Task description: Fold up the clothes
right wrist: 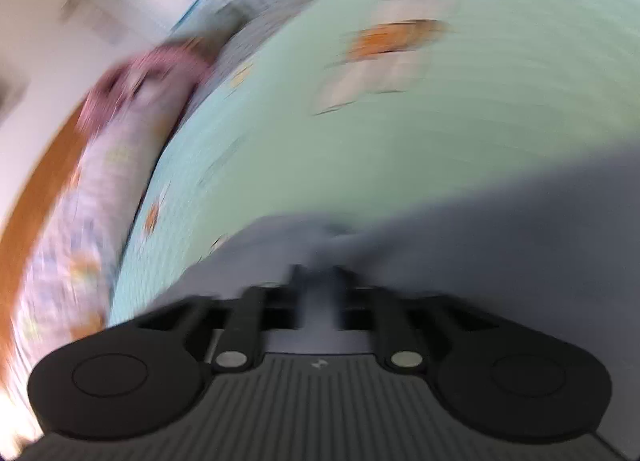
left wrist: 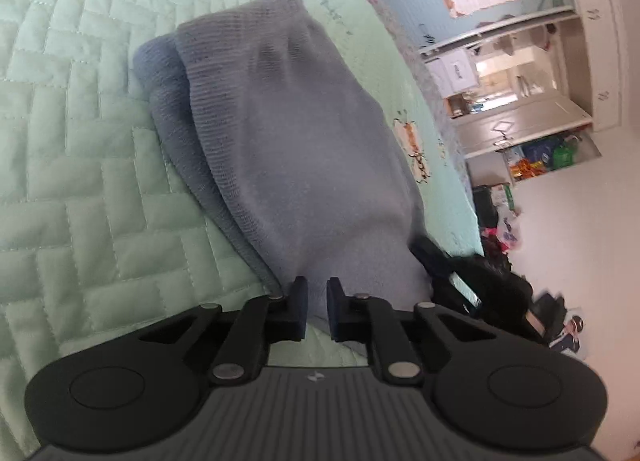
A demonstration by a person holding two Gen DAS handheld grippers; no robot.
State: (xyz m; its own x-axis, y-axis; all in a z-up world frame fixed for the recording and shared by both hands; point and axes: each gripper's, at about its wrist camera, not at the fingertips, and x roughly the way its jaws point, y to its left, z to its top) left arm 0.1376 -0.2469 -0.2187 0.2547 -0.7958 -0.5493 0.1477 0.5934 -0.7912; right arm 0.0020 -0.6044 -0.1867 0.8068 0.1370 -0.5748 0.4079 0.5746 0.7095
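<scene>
Right now a blue-grey garment (left wrist: 288,141) lies folded over on the pale green quilted bed (left wrist: 80,141). Its near edge runs between the pads of the left hand-held gripper (left wrist: 317,303), which is pinched on the cloth. Although the right wrist view is badly blurred, the right hand-held gripper (right wrist: 318,285) also looks clamped on a fold of it.

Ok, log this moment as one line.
left gripper: shut on blue garment | right gripper: shut on garment | surface: green quilt
</scene>
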